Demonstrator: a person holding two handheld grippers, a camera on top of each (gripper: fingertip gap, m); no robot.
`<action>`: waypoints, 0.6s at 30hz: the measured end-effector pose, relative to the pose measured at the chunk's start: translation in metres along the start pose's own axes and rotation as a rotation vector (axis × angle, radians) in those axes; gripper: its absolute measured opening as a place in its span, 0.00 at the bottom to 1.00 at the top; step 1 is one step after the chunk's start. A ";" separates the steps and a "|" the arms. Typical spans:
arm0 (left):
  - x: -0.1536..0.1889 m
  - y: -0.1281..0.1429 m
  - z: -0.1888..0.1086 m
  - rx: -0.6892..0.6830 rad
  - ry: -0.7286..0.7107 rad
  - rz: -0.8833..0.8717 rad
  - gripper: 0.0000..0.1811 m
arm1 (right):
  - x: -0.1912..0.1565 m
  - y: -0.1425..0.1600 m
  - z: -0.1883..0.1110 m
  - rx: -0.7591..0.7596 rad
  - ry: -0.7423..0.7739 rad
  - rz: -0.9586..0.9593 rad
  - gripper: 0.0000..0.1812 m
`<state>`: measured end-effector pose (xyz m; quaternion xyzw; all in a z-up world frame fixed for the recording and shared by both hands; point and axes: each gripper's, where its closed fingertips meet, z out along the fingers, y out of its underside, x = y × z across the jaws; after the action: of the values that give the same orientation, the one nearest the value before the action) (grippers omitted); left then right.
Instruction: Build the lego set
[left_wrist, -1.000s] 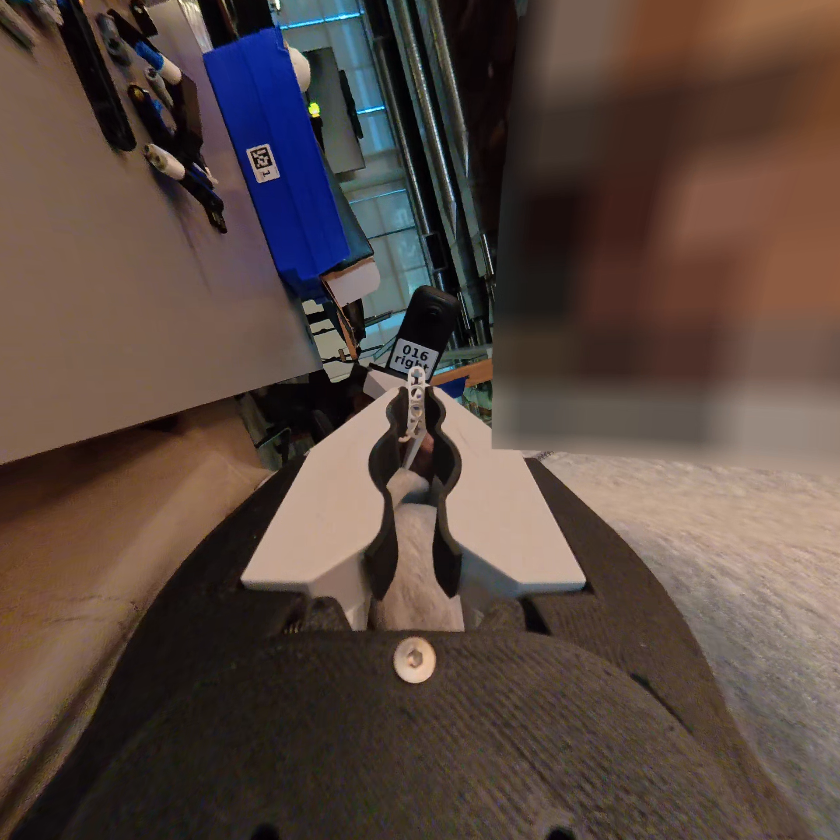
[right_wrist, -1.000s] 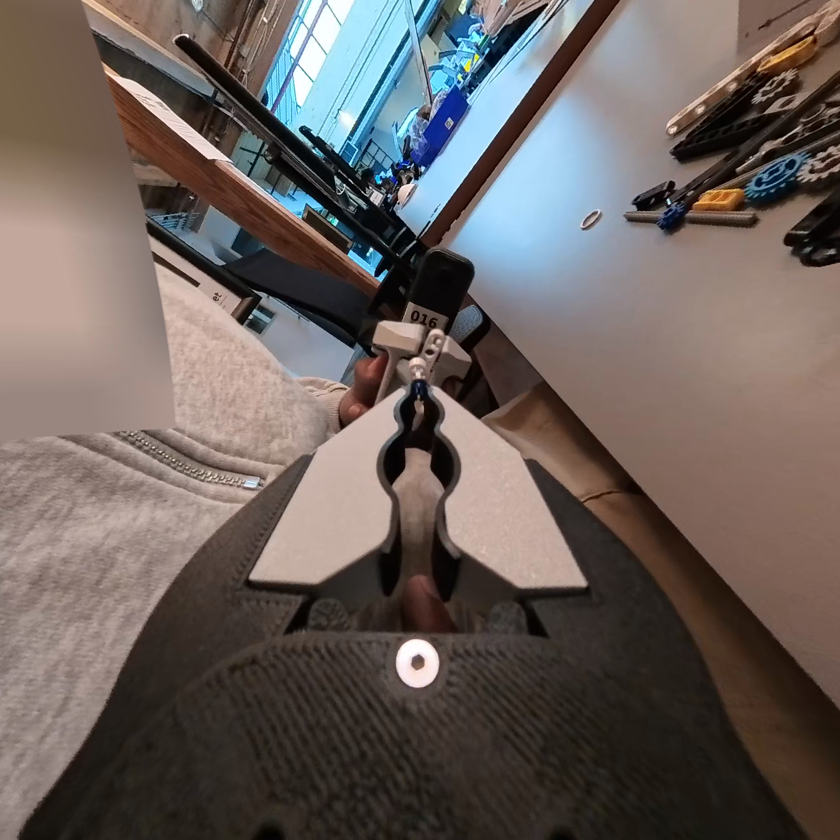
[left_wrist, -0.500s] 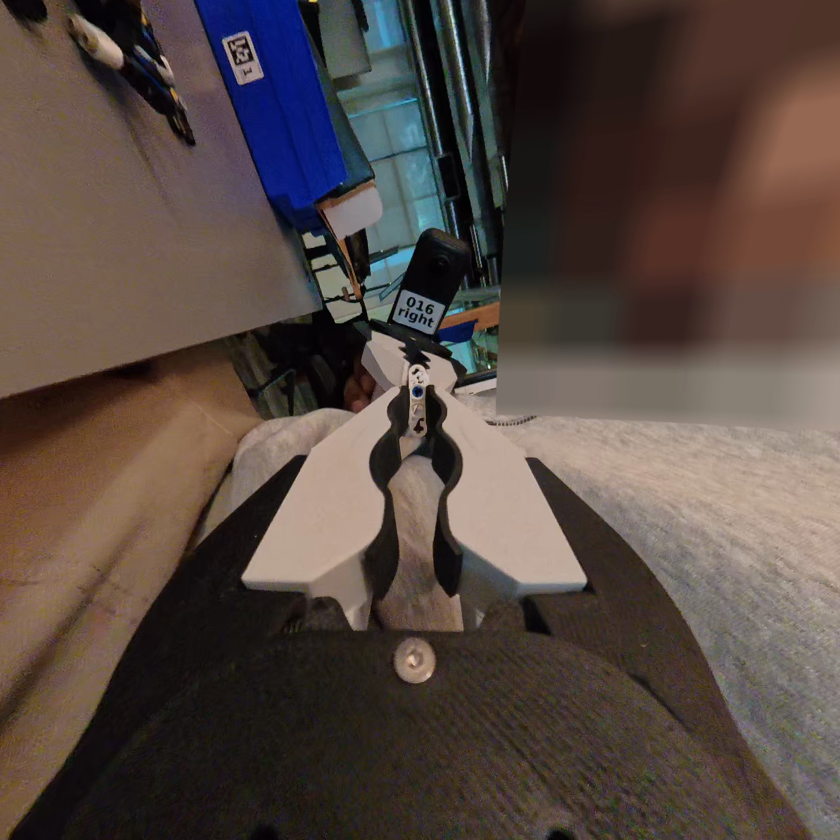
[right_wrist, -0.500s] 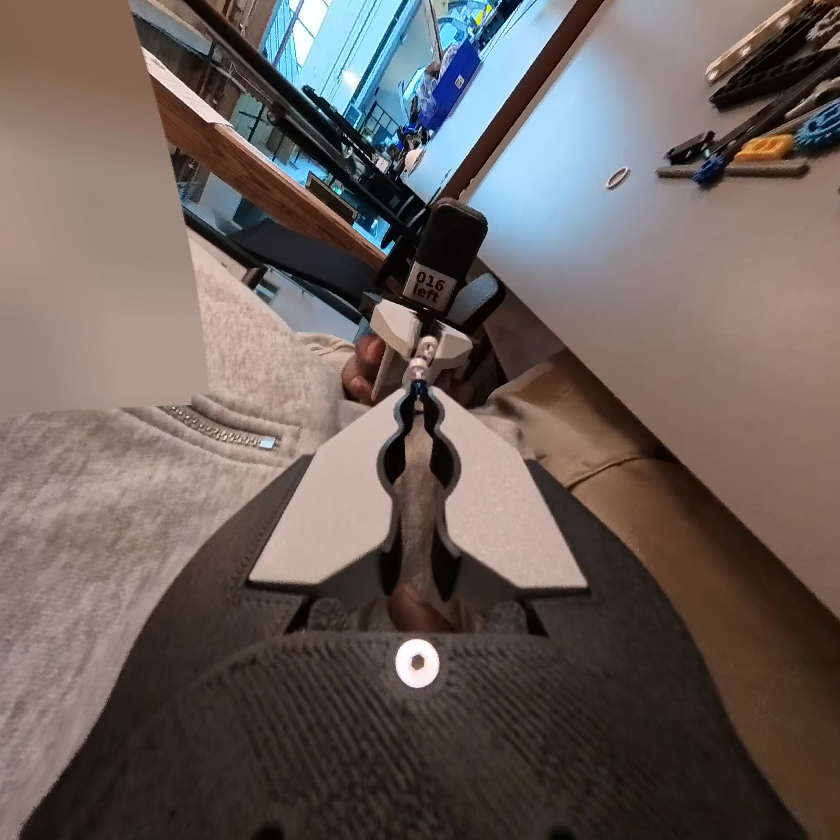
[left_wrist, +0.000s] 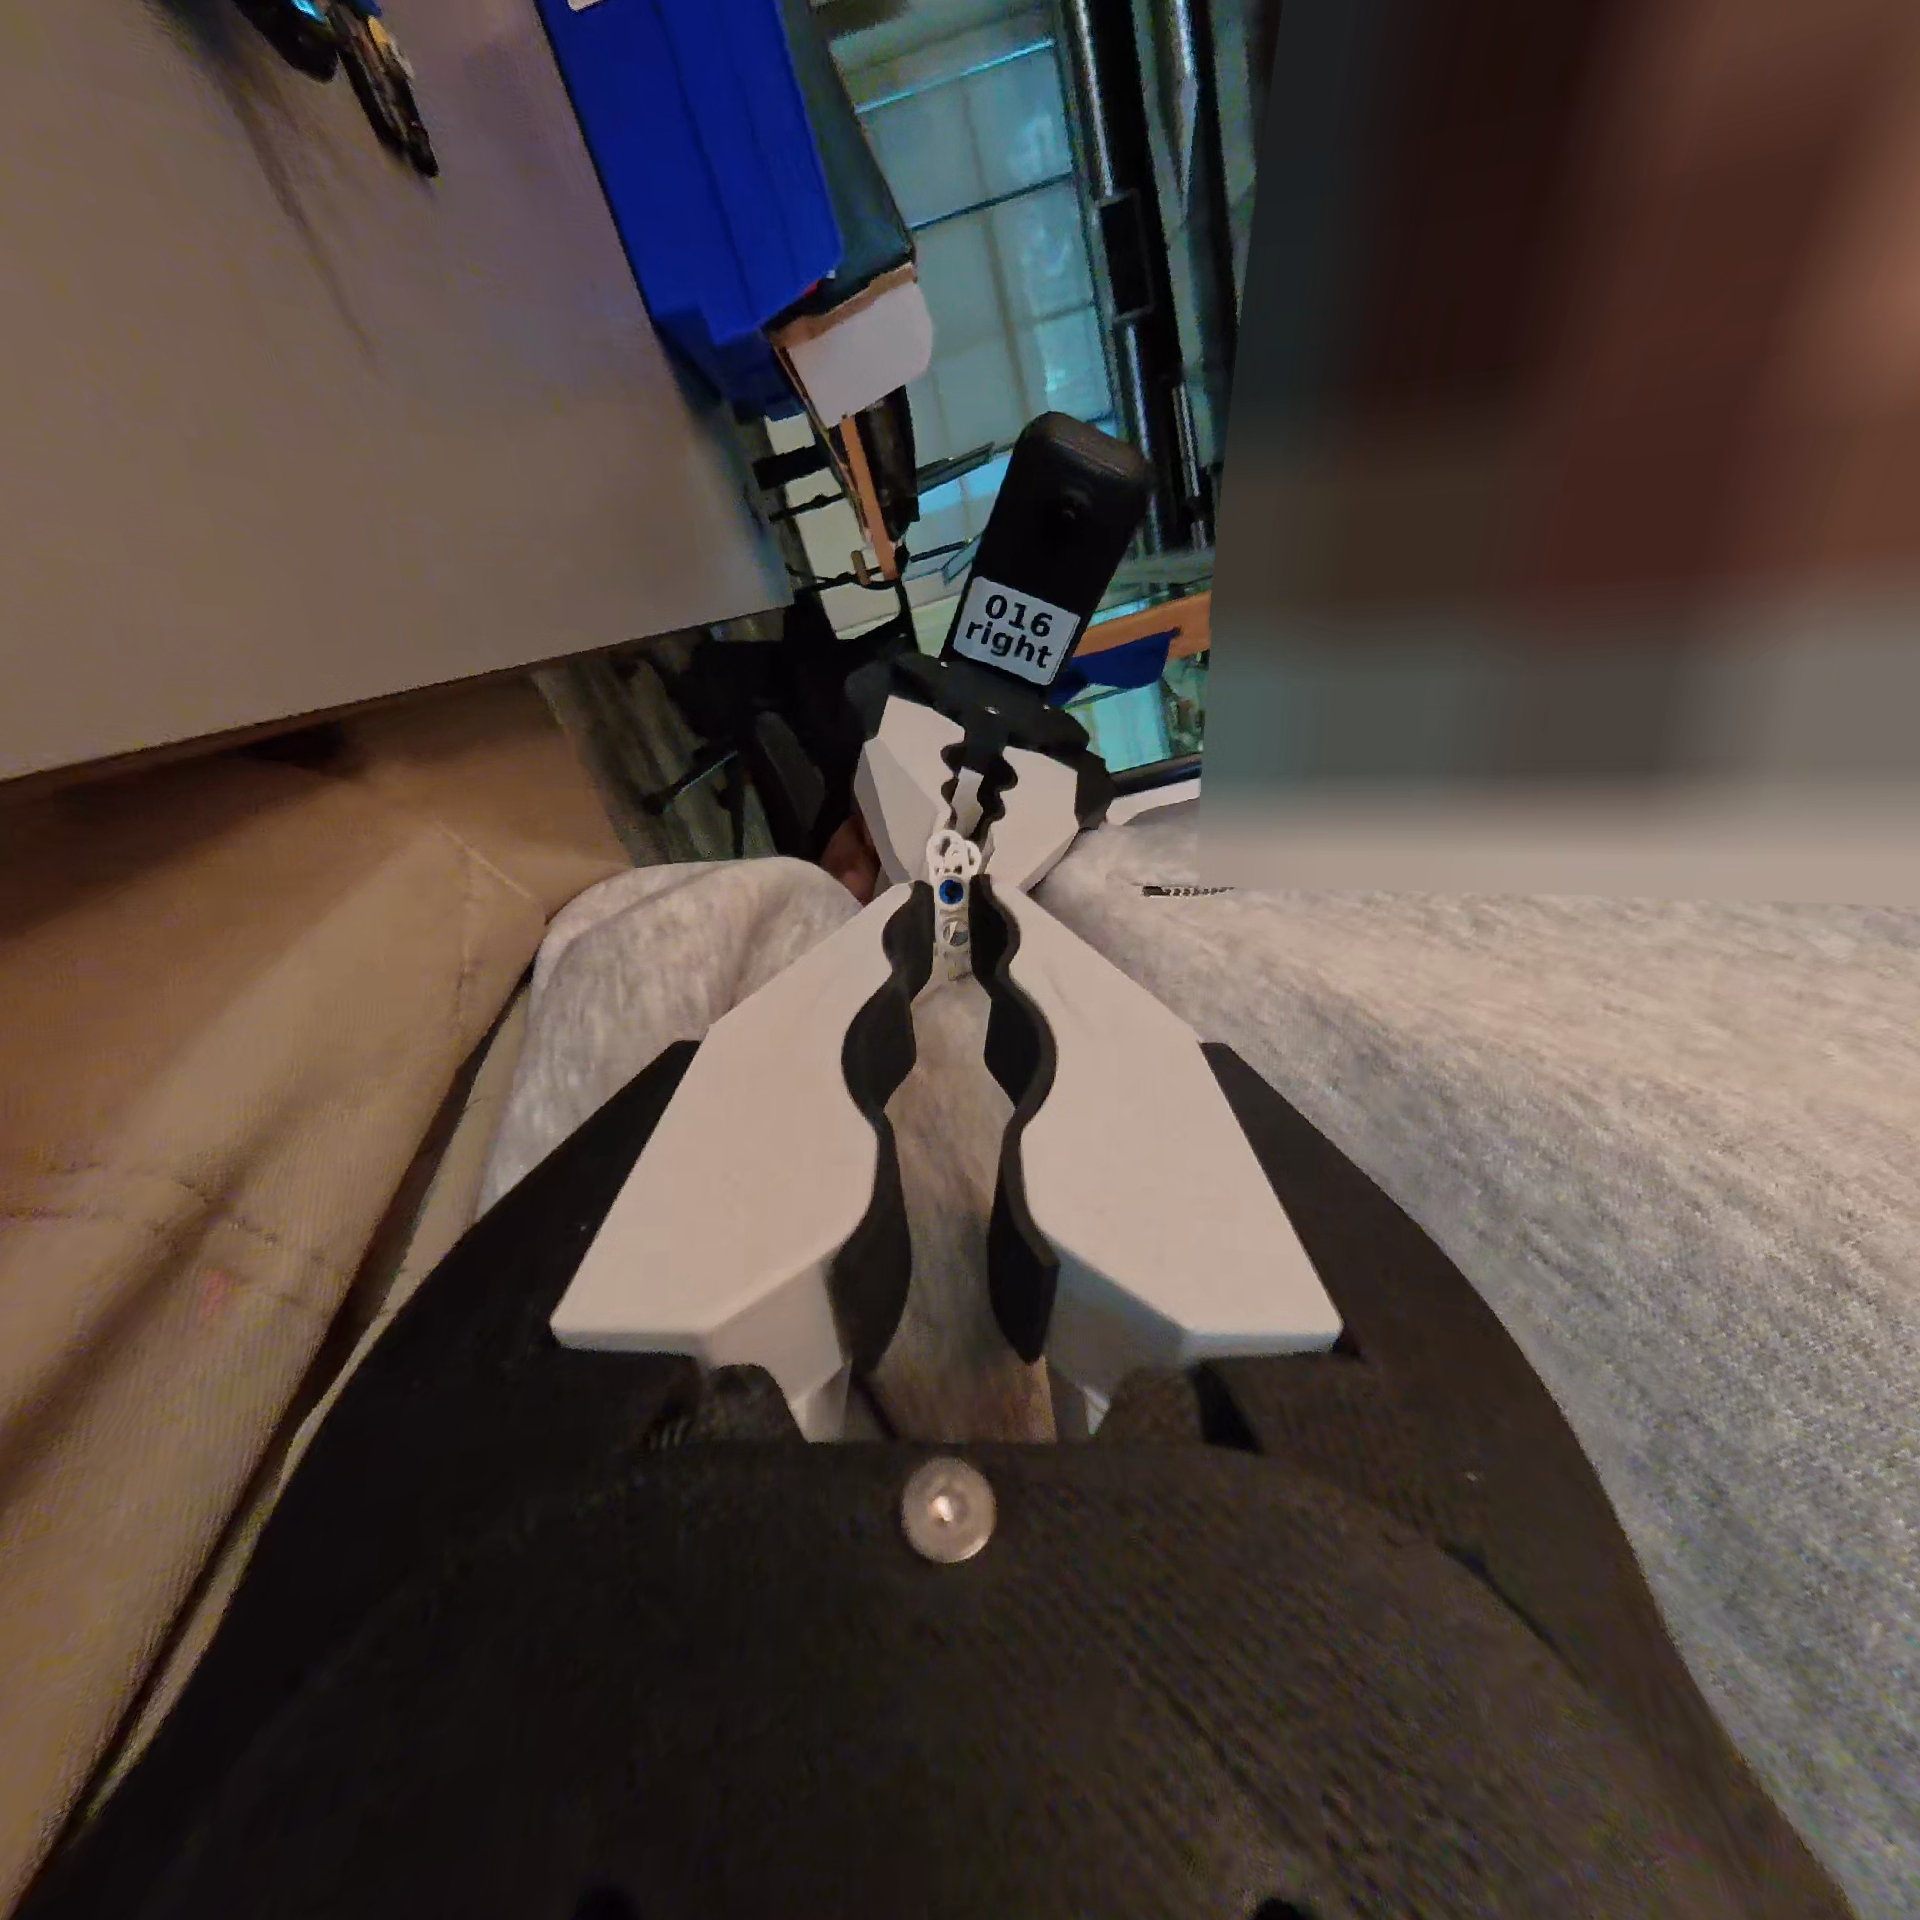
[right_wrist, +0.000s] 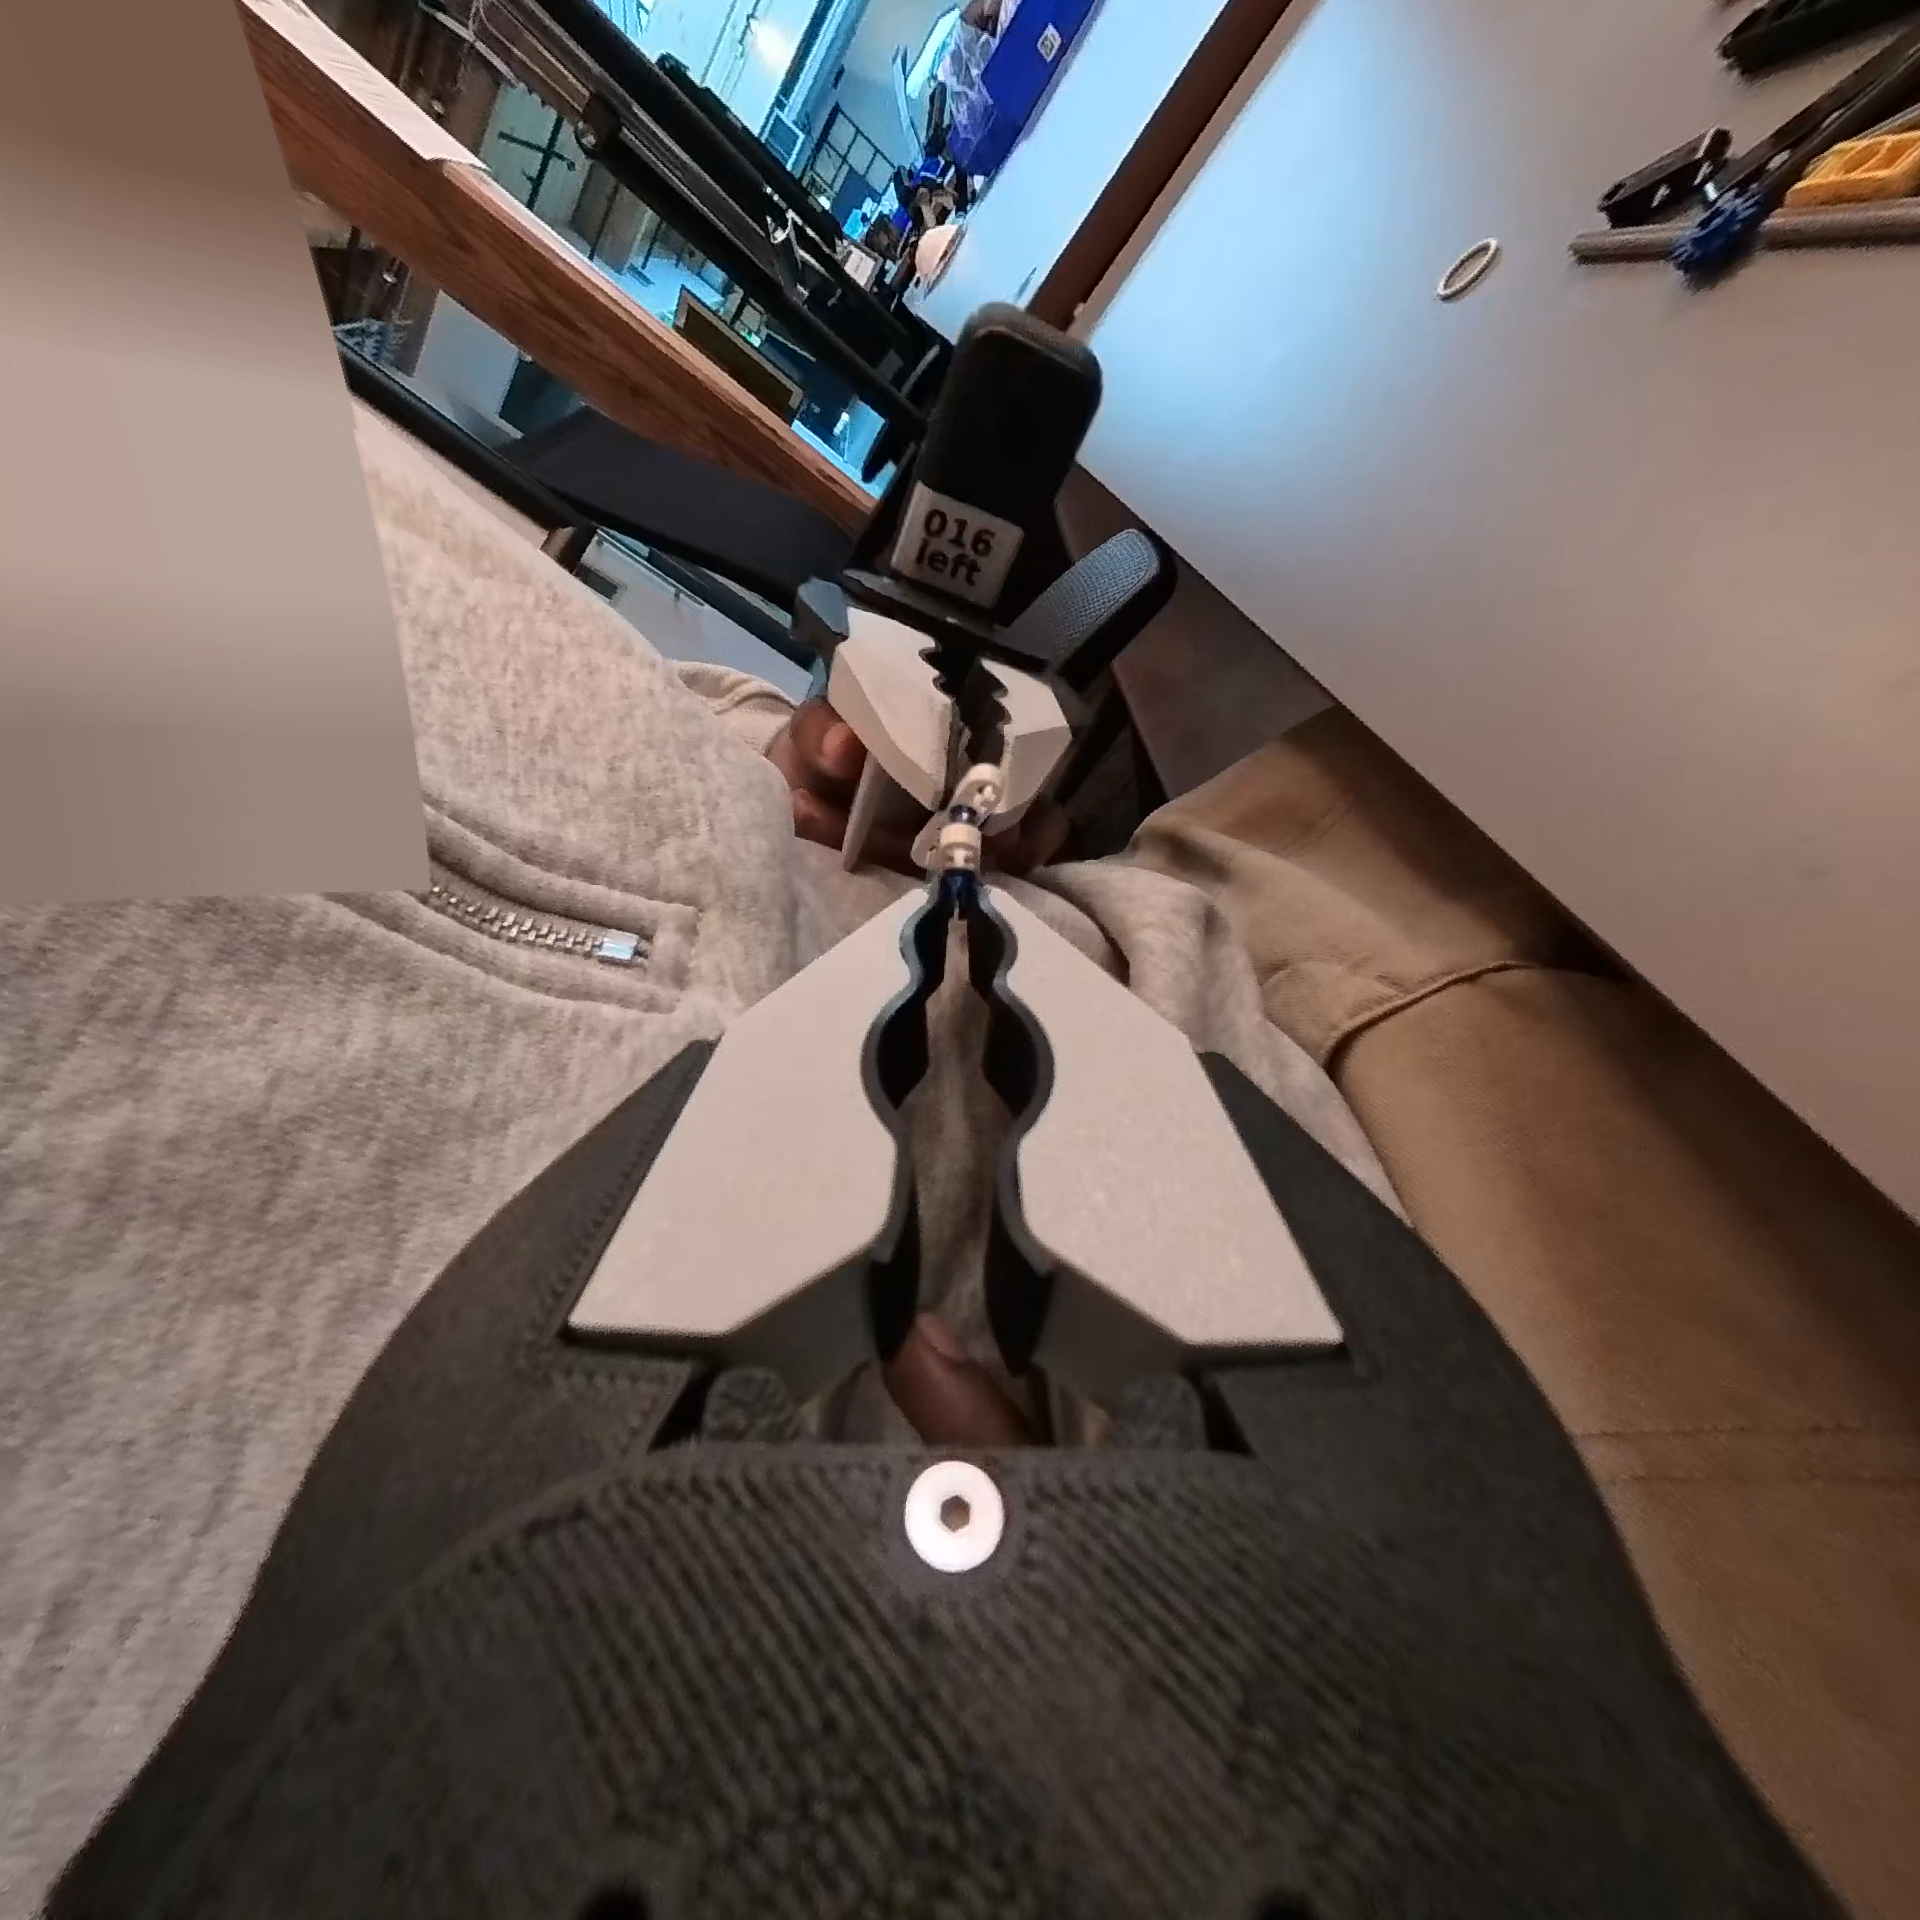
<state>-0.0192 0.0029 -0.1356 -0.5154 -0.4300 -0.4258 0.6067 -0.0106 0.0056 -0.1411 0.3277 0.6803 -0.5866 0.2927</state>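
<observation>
My left gripper (left_wrist: 951, 920) is shut on a small white lego beam (left_wrist: 953, 857) that has a blue pin in one hole. My right gripper (right_wrist: 954, 902) faces it tip to tip and is shut on a small dark blue pin (right_wrist: 952, 885) that meets the white beam (right_wrist: 961, 831). The right gripper also shows in the left wrist view (left_wrist: 977, 805), and the left gripper in the right wrist view (right_wrist: 971, 753). Both are held in the air over the person's lap, beside the table edge.
The grey table (left_wrist: 312, 416) carries a blue bin (left_wrist: 707, 156). In the right wrist view it (right_wrist: 1507, 520) holds loose black, blue and yellow lego parts (right_wrist: 1714, 197) and a small ring (right_wrist: 1467, 281). A grey sweatshirt (right_wrist: 260, 1039) and tan trousers (right_wrist: 1610, 1195) lie below. The tips of both grippers are at nearly the same place.
Both grippers have tilted and dropped toward the lap, so less of the table shows. The opposite gripper now shows more fully in each view. Both stay shut on their pieces.
</observation>
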 end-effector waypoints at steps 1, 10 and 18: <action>0.000 0.000 0.000 -0.006 -0.011 0.008 0.03 | 0.000 0.001 0.000 -0.003 -0.002 0.002 0.01; -0.001 0.007 -0.004 -0.155 -0.137 0.123 0.03 | -0.002 0.008 0.006 -0.042 -0.007 0.002 0.01; -0.002 0.015 -0.009 -0.287 -0.241 0.310 0.02 | -0.004 0.012 0.009 -0.079 -0.015 -0.010 0.01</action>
<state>-0.0047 -0.0047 -0.1426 -0.7033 -0.3499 -0.3199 0.5298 0.0015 -0.0028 -0.1465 0.3080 0.7026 -0.5631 0.3074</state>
